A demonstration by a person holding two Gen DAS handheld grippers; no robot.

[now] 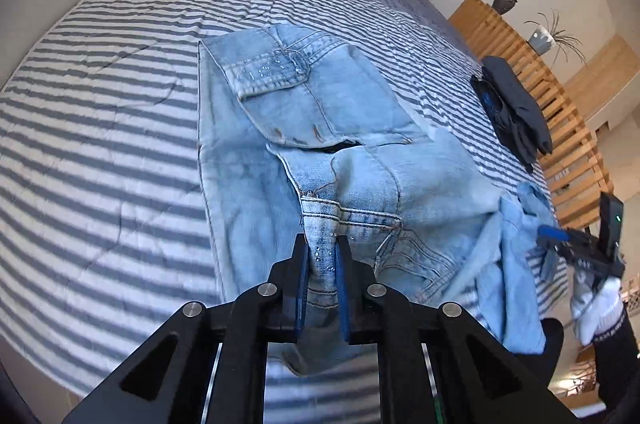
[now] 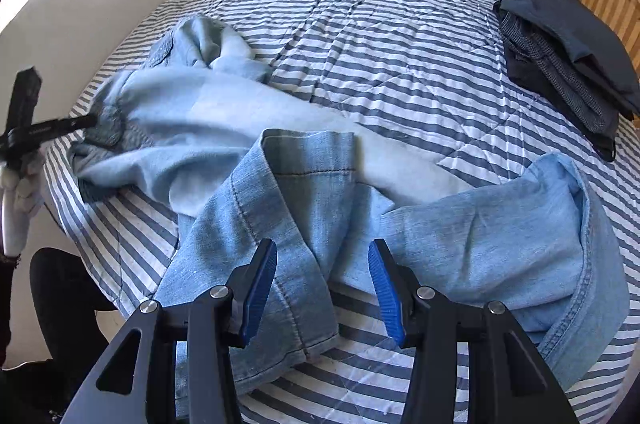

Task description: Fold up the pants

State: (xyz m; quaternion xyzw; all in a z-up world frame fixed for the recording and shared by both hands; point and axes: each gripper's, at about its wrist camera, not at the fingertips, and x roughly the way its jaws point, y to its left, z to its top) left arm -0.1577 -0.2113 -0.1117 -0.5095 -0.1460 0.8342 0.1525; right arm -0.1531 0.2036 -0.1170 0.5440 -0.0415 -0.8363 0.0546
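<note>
Pinching jeans [image 1: 320,127] waistband, left gripper [image 1: 322,252] fingers clamp denim; right gripper [image 2: 322,260] fingers spread over legs on bed [image 1: 100,103]; next: grasp hems.

left tongs [image 1: 322,256]: clamped, tilted down | right tongs [image 2: 322,282]: parted

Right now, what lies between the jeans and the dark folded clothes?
Only bare striped bedcover separates the jeans from the dark folded clothes, seen in the right wrist view.
</note>
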